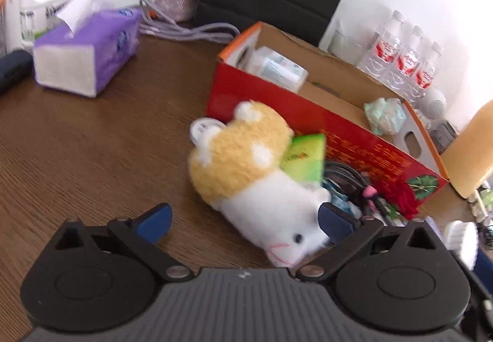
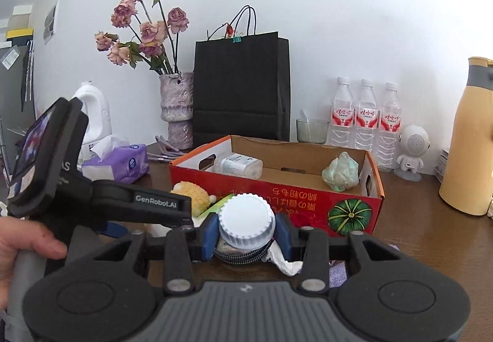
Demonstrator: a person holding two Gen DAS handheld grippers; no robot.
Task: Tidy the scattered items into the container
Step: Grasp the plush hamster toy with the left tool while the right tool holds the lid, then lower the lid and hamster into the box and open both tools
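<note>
Item: scattered desk clutter, destined for the open red-and-orange printed cardboard box (image 2: 308, 203) on the brown wood-grain table (image 1: 77, 142). Box contents so far: a white plastic-wrapped packet (image 2: 242, 166) at its left end and a crumpled pale-green wad (image 2: 340, 172) at its right end. Right gripper (image 2: 246, 229): blue pads narrowed onto a white ribbed-rim round cap (image 2: 246, 219), apparently the lid of a small jar whose body is hidden below; it is held just in front of the box's near wall, above a coiled braided cord (image 2: 237, 256) and a scrap of white paper (image 2: 283, 262). Handling judgement: the jar looks rigid, light and smooth-sided, so the ribbed rim is the sound place to grip. Left gripper (image 1: 243, 219): blue fingers spread wide, holding nothing, straddling a yellow-and-white plush hamster toy (image 1: 252, 175). The toy lies on the table against the box's outer wall, face toward the camera; the right-hand finger touches or nearly touches its white head. Handling judgement: soft, light, compressible, unbreakable; best pinched across the thick middle of the body, where the pile gives purchase. Beside it: a green card-like packet (image 1: 308, 160) and a white round disc (image 1: 203, 129). Left-wrist view is slightly motion-blurred.
</note>
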